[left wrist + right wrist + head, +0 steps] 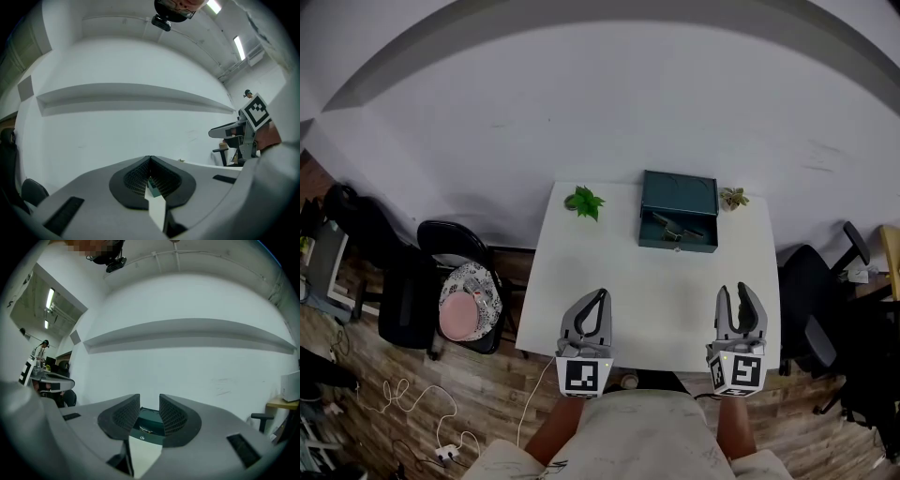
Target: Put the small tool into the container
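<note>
1. Box (679, 192): teal, lid up, upper centre of the table (656, 291), between 2 small plants (584, 202).
2. Tool (671, 226): small metal-looking item lying inside the box; too small to tell more.
3. L gripper (599, 296), lower centre-left: jaws pressed together at the tips, nothing pinched.
4. R gripper (732, 298), lower right: jaws spread, empty; the box shows far off through the gap.
5. Progress: prob. done, as the tool looks already in and both grippers are well apart from the box. Lid not shut.
</note>
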Demonstrator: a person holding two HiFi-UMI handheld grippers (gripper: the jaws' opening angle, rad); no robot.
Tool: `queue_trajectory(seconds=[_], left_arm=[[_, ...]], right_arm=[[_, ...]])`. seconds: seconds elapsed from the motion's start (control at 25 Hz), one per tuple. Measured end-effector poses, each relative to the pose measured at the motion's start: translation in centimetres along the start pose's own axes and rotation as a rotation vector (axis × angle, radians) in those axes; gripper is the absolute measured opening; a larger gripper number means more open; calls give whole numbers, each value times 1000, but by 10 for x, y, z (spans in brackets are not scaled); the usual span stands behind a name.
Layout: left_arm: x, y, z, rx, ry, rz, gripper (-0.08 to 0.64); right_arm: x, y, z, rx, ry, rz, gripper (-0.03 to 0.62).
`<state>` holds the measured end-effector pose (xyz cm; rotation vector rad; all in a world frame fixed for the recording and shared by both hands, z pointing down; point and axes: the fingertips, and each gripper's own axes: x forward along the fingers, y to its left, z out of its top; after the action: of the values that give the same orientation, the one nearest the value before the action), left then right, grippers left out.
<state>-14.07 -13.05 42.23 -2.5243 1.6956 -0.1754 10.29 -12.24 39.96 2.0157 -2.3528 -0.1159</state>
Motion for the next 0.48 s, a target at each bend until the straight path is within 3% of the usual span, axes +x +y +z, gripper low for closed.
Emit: queue_trajectory(seconds=[0.32,0.48], left_arm=[[4,2,3,5,-23,-5,6],[5,2,-3,-11,13,-7,6]], right_arm=[[2,2,-1,4,10,-3,143],[0,1,-1,3,11,-7,143]])
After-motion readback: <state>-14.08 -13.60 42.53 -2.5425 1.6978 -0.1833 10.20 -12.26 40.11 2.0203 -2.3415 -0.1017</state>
